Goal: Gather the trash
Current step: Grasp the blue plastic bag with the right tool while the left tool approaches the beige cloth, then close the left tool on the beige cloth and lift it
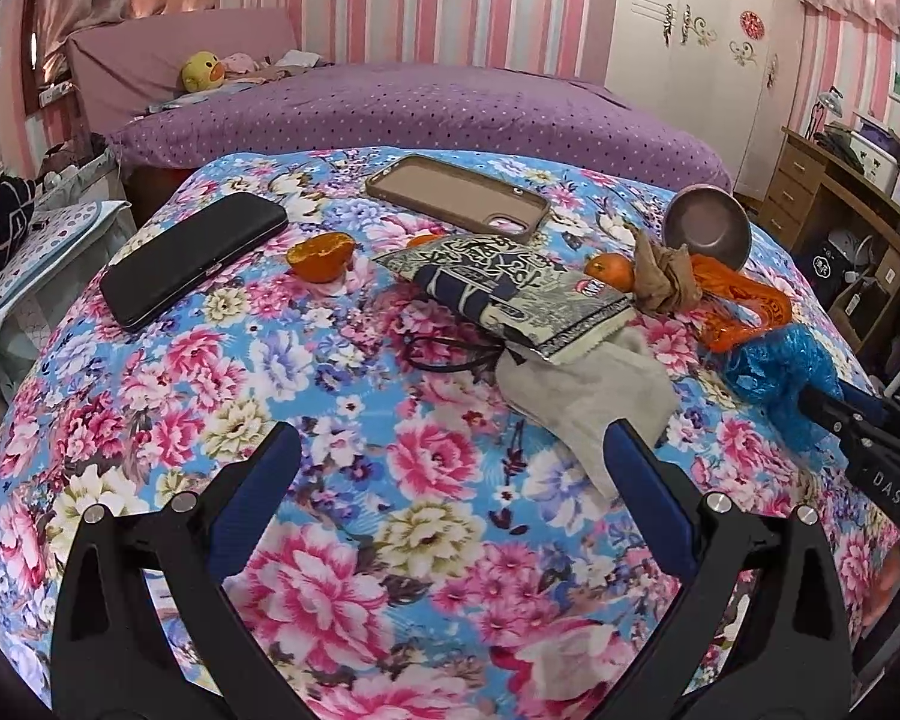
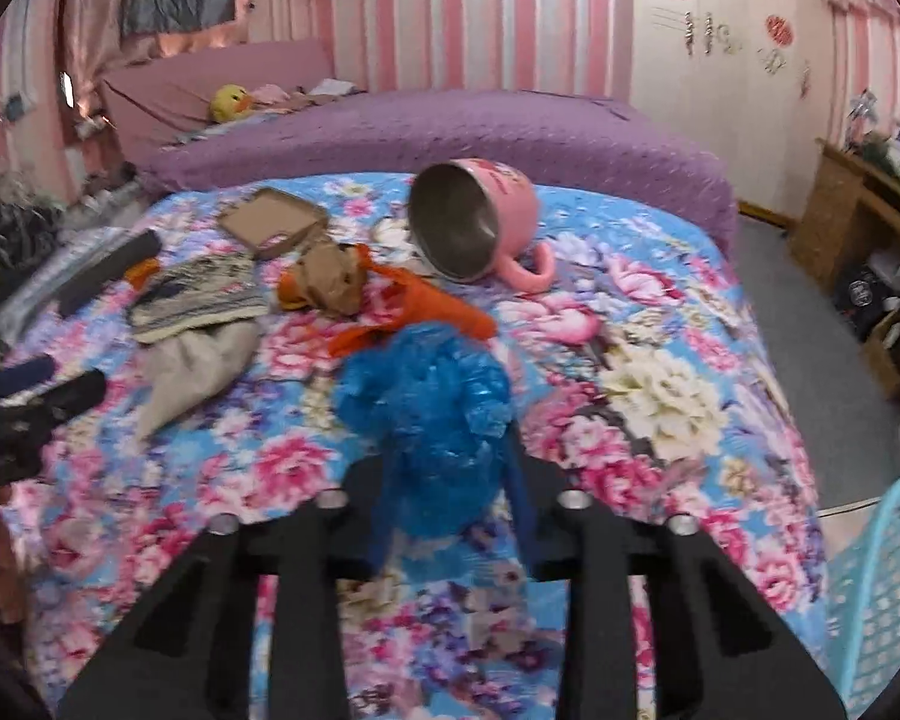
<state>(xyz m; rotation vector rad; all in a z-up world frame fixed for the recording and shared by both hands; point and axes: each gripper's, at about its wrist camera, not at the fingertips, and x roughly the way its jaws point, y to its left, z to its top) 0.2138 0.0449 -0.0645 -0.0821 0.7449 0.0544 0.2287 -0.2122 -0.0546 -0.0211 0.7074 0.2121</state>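
**Right tongs clamped on blue plastic; left tongs spread above the cloth**

A counter under a floral cloth [image 1: 168, 396] carried everything, with a purple bed [image 1: 426, 108] behind it. At the right edge of the right wrist view stood a light-blue lattice basket [image 2: 876, 588].

On the cloth lay a black case [image 1: 192, 258] at the left, a tan phone case [image 1: 456, 195] farther back, and a printed snack packet [image 1: 504, 294] in the middle, its end resting over a grey rag [image 1: 588, 402]. A pink mug [image 2: 480, 216] lay tipped on its side, mouth toward the camera. Just in front of it sat an orange plastic bag [image 2: 426, 306] and a crumpled brown wrapper [image 2: 330, 279].

The crumpled blue plastic bag [image 2: 432, 414] was pinched between the right tongs [image 2: 450, 480], at the right part of the cloth just beside the orange bag.

The left tongs [image 1: 450, 474] hung wide apart and held nothing, near the grey rag.

A piece of orange peel [image 1: 321, 257] lay beside the black case, and a small orange [image 1: 612, 270] touched the brown wrapper.
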